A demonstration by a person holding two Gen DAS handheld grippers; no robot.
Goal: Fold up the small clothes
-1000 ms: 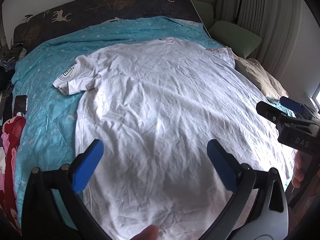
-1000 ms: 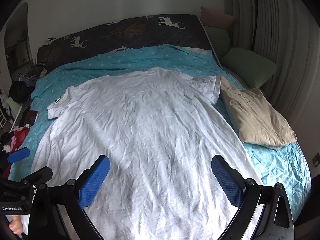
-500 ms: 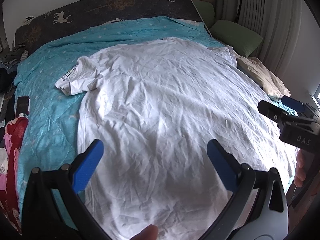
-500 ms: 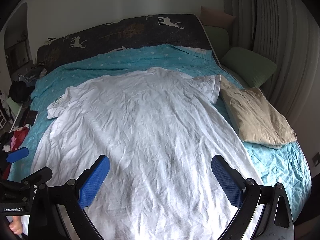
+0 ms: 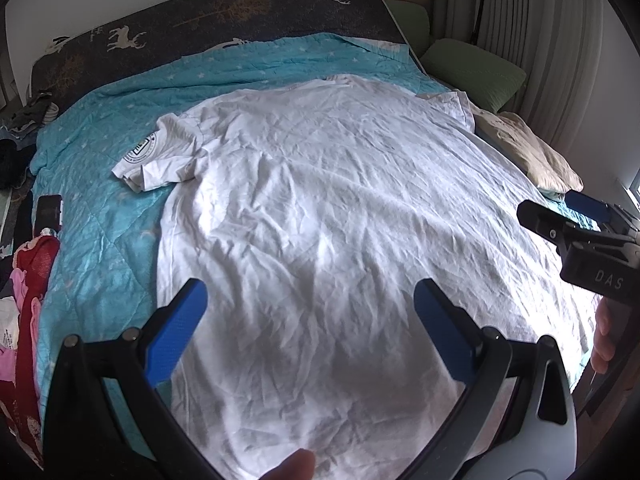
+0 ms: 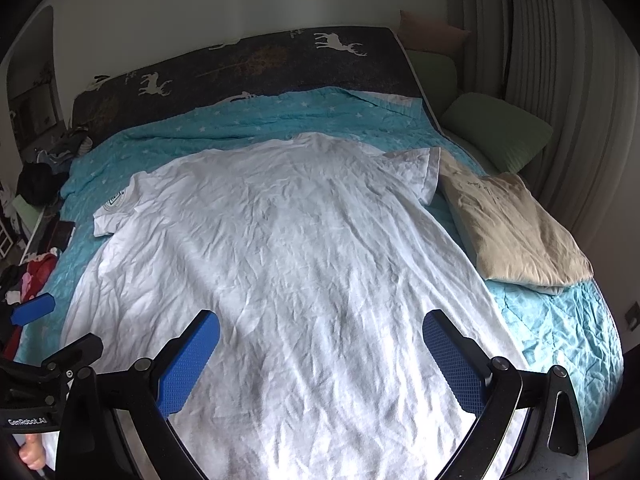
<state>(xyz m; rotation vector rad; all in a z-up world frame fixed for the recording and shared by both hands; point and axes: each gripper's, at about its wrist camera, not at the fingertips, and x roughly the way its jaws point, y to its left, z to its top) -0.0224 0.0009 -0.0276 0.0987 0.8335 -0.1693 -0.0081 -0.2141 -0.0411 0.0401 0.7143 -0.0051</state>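
A wrinkled white T-shirt (image 5: pixel 340 208) lies spread flat on the bed, neck toward the headboard; it also shows in the right wrist view (image 6: pixel 288 248). Its left sleeve (image 5: pixel 156 156) bears a round printed badge. My left gripper (image 5: pixel 310 320) is open and empty above the shirt's lower part, near the hem. My right gripper (image 6: pixel 320 354) is open and empty above the lower right part of the shirt. Each gripper shows at the edge of the other's view: the right one (image 5: pixel 576 220) and the left one (image 6: pixel 48 328).
A turquoise quilt (image 6: pixel 560 320) covers the bed. A folded beige garment (image 6: pixel 516 228) lies right of the shirt. Green pillows (image 6: pixel 500 132) and a dark deer-print headboard (image 6: pixel 248 68) are at the far end. Red and pink clothes (image 5: pixel 28 280) and a phone (image 5: pixel 50 210) lie at left.
The left wrist view has drifted slightly so the shirt sits a bit lower and rightward in frame. Both grippers stay open; the shirt has not moved.
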